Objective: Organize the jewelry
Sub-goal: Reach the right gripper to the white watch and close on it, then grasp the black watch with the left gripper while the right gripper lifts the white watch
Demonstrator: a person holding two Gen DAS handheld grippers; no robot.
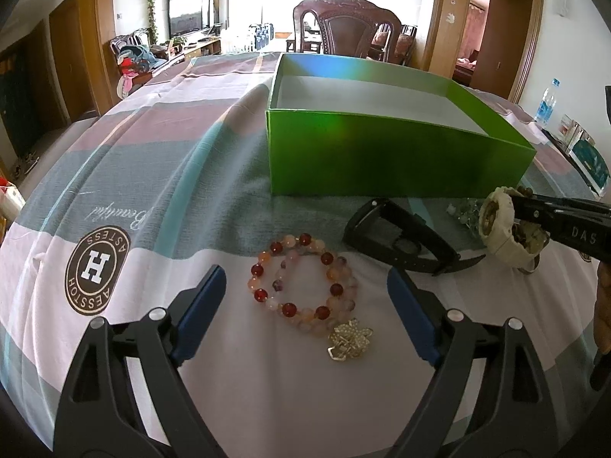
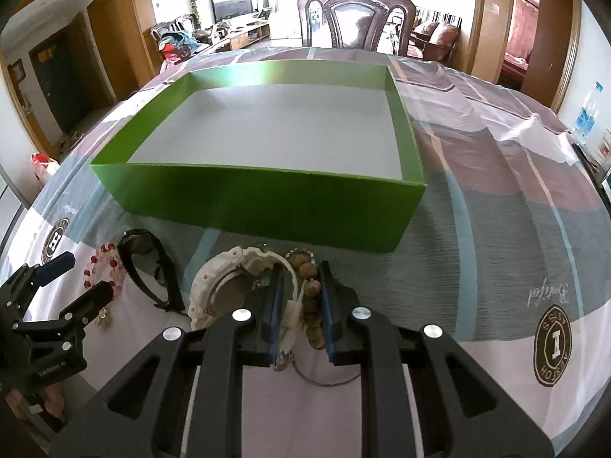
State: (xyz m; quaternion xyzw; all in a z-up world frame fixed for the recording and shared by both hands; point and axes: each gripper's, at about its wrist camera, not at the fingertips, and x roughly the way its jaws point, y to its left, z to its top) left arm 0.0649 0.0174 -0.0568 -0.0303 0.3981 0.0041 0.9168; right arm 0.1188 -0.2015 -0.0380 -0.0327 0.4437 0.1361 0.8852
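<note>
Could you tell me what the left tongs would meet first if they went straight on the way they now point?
Most likely the pink and red bead bracelet, which lies on the tablecloth between the open left tongs. The green box stands beyond it, though depth is uncertain.

Green box (image 2: 267, 198) is showing a grey-white floor; tablecloth (image 1: 160, 175) is displaying grey, mauve, white and teal bands with brown round logos; beaded bracelet (image 1: 303, 286) is mixing red and peach beads; watch (image 1: 496, 225) is appearing cream

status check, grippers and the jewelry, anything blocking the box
Left gripper open over pink-and-red beaded bracelet. Right gripper shut on cream plastic watch, brown beads. Green cardboard box open, path clear.
</note>
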